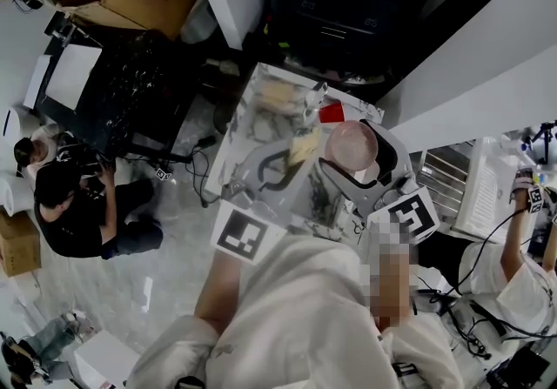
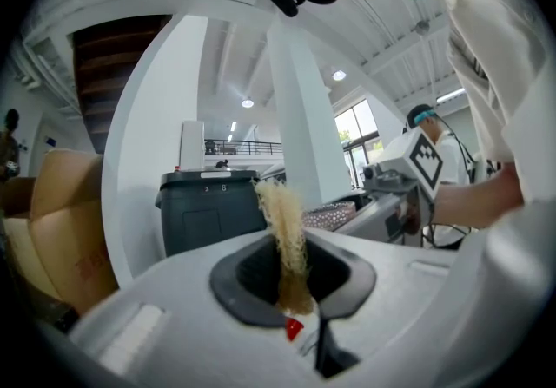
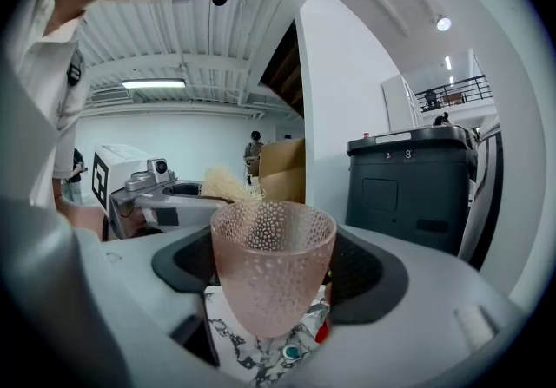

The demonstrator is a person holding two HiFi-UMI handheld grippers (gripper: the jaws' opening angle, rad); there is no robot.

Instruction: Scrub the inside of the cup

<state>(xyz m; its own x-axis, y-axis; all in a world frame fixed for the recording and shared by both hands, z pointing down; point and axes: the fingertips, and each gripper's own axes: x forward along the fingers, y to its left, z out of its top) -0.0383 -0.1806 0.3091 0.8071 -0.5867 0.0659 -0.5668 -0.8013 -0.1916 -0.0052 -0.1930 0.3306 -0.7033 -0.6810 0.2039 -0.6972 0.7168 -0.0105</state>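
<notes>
Pinched upright in the right hand-held gripper (image 3: 273, 295): a pink dimpled glass cup (image 3: 272, 265), right of centre in the head view, above the marbled table (image 1: 258, 114). Clamped in the left hand-held gripper (image 2: 292, 280): a tan fibrous scrubber (image 2: 285, 226), sticking up from the jaws. In the right gripper view, just behind the cup's rim at its left; contact unclear.

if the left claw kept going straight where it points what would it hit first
Likely the pink cup, close ahead just right of the scrubber it grips; depth unclear, it might slip past.
</notes>
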